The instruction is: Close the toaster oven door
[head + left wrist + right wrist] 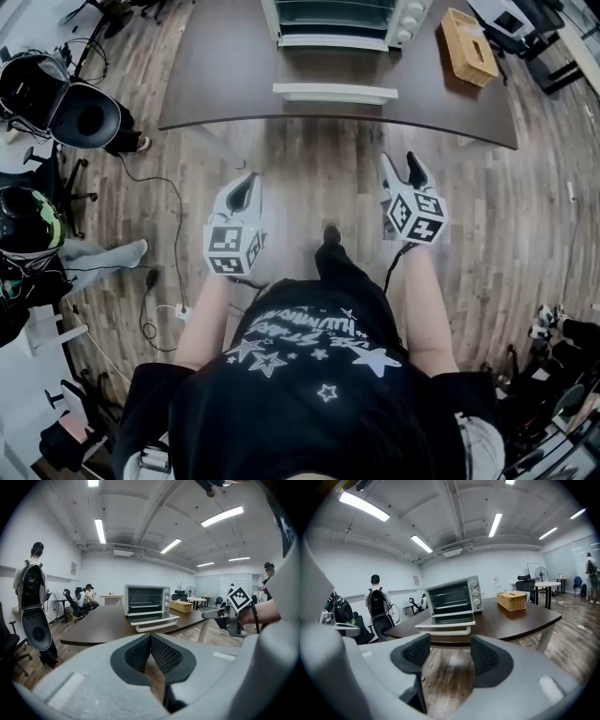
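Note:
A silver toaster oven [342, 19] stands at the far edge of a dark brown table [216, 84]. Its door [335, 92] hangs open, lying flat toward me with its white handle at the front. Both grippers hover over the wooden floor, short of the table. In the head view my left gripper [242, 192] is at the left and my right gripper [405, 173] at the right. The left gripper [150, 639] is shut, pads together, holding nothing. My right gripper [450, 653] is open and empty, with the oven door [445, 626] straight ahead of it.
A wicker basket [469, 45] sits on the table to the right of the oven. Office chairs and bags [56, 103] stand on the left, with cables [159, 300] on the floor. A person with a backpack [32, 592] stands off to the left.

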`<action>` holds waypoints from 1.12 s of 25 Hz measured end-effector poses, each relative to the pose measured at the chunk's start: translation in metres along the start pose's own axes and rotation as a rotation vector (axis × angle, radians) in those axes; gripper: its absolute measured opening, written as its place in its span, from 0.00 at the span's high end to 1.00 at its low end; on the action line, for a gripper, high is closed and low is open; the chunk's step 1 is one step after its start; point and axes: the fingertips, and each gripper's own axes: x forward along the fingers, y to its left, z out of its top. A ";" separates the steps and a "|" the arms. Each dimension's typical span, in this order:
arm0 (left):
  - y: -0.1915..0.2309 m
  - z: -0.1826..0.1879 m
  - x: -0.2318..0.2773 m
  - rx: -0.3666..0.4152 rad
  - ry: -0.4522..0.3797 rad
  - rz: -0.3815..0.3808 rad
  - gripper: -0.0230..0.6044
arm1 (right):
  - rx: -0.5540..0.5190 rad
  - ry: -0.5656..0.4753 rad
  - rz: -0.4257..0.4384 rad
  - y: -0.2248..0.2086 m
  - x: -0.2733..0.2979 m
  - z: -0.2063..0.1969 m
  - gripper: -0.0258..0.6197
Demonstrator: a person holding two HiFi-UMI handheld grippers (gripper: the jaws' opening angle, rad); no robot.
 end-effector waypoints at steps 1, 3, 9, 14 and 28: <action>0.003 0.006 0.011 -0.005 -0.002 0.011 0.95 | 0.001 0.006 0.007 -0.005 0.011 0.004 0.54; 0.007 0.014 0.030 -0.008 -0.003 0.027 0.95 | -0.002 0.018 0.021 -0.013 0.031 0.011 0.54; 0.015 0.028 0.076 -0.003 0.008 0.073 0.95 | -0.006 0.052 0.048 -0.036 0.086 0.025 0.54; 0.022 0.037 0.102 0.008 0.009 0.106 0.95 | -0.015 0.107 0.041 -0.048 0.124 0.018 0.53; 0.056 0.026 0.150 -0.020 0.086 0.057 0.95 | -0.032 0.229 -0.037 -0.054 0.193 -0.010 0.60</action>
